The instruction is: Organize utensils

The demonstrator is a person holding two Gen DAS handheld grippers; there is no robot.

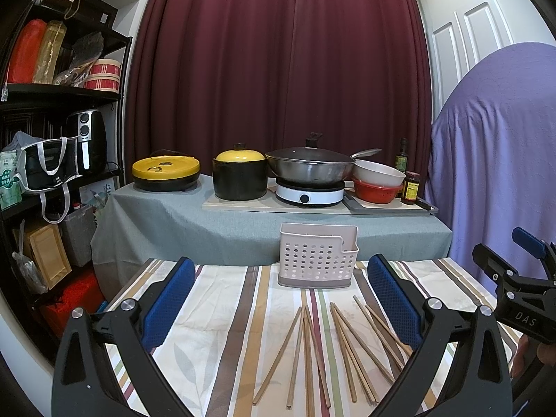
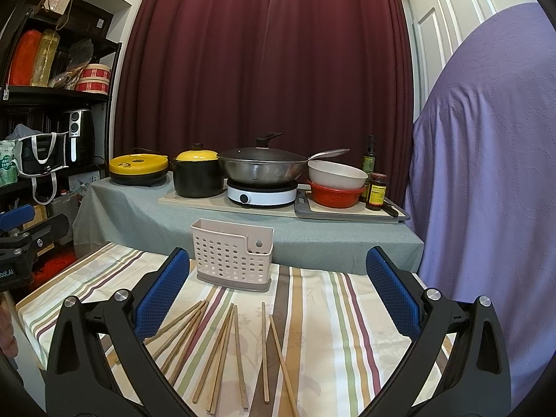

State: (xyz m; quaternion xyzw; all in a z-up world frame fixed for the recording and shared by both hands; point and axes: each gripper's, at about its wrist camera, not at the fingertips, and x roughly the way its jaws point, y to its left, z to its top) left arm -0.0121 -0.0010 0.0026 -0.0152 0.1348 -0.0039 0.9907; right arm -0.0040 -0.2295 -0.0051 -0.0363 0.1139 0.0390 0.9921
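Several wooden chopsticks (image 1: 325, 344) lie loose in a fan on the striped tablecloth (image 1: 222, 312); they also show in the right wrist view (image 2: 226, 351). A beige perforated utensil holder (image 1: 318, 255) stands upright behind them, also in the right wrist view (image 2: 233, 255). My left gripper (image 1: 281, 299) is open and empty above the chopsticks. My right gripper (image 2: 278, 295) is open and empty above them too. The right gripper also shows at the right edge of the left wrist view (image 1: 524, 278), and the left gripper at the left edge of the right wrist view (image 2: 21, 243).
Behind the table a grey-clothed counter (image 1: 173, 215) holds a yellow-lidded pan (image 1: 166, 170), a black pot (image 1: 239, 173), a wok (image 1: 311, 165) on an induction hob, stacked bowls (image 1: 377, 182) and bottles. A black shelf unit (image 1: 59, 132) stands left; a purple-draped object (image 1: 493, 160) stands right.
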